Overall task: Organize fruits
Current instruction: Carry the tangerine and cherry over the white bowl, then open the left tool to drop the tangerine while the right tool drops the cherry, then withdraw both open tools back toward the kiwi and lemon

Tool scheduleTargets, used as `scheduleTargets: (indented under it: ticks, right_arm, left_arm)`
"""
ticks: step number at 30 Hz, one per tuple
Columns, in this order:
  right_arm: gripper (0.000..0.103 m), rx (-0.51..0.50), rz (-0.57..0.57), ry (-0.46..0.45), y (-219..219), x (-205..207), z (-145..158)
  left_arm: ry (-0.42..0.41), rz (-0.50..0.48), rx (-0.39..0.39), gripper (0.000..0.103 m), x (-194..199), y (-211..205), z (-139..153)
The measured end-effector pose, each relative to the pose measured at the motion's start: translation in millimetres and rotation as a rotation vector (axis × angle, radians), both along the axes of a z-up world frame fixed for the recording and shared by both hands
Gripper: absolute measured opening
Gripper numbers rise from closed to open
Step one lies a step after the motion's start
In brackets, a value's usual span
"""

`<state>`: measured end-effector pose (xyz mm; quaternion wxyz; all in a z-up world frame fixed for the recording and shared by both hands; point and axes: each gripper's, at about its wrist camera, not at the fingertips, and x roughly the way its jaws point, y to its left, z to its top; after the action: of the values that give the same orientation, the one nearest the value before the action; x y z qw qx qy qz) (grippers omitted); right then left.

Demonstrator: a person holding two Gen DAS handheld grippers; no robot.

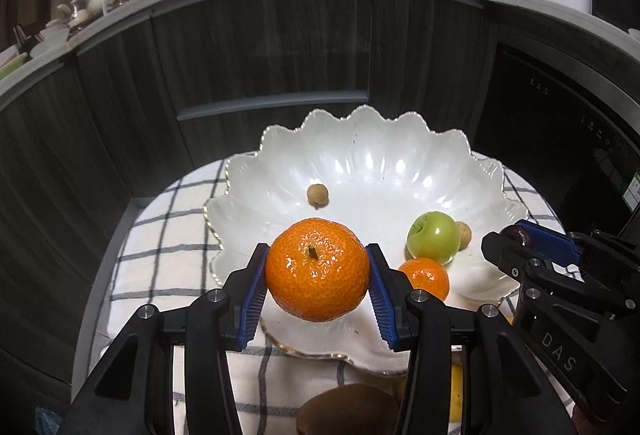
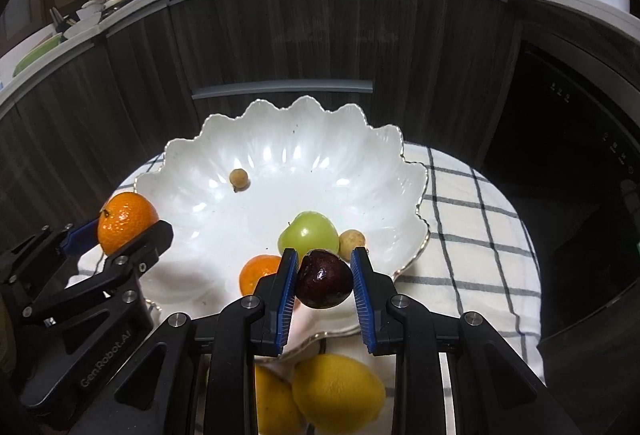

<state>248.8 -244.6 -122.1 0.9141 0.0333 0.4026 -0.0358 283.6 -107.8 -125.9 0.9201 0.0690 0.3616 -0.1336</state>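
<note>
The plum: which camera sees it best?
The right wrist view. There the dark plum sits front and centre, clamped between the right gripper's blue pads above the white bowl. The left wrist view shows only a sliver of it behind the gripper's pad at the right edge.

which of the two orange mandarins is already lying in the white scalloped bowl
The smaller orange mandarin, resting in the white scalloped bowl beside the green apple. The larger orange mandarin is held in the left gripper.

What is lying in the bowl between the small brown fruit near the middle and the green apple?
Nothing: in both wrist views only bare white bowl floor separates the small brown fruit from the green apple.
</note>
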Motion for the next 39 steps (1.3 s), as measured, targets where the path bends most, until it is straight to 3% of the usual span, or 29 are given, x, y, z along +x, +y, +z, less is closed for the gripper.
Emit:
scheduleTargets:
  ticks: [12, 14, 17, 24, 31, 34, 39]
  right_arm:
    - [0.030, -0.022, 0.007, 0.051, -2, 14, -18]
    - [0.034, -0.028, 0.001, 0.049, -2, 14, -17]
    - [0.057, -0.041, -0.011, 0.039, -3, 12, -15]
    - [0.079, -0.086, -0.066, -0.007, -7, -1, 3]
    - [0.082, -0.126, -0.117, -0.044, -11, -23, 28]
    - [0.090, -0.136, -0.145, -0.055, -11, -35, 37]
    - [0.090, -0.125, -0.160, -0.065, -9, -53, 47]
  left_arm:
    - [0.066, 0.004, 0.006, 0.048, 15, -2, -20]
    - [0.055, 0.010, 0.015, 0.060, 14, -3, -19]
    - [0.041, 0.024, 0.020, 0.067, 13, -1, -15]
    - [0.006, 0.063, 0.034, 0.081, 6, 7, -1]
    - [-0.070, 0.103, 0.044, 0.092, -19, 19, 29]
    - [-0.110, 0.126, 0.050, 0.100, -33, 24, 42]
    - [-0.130, 0.142, 0.060, 0.100, -56, 32, 53]
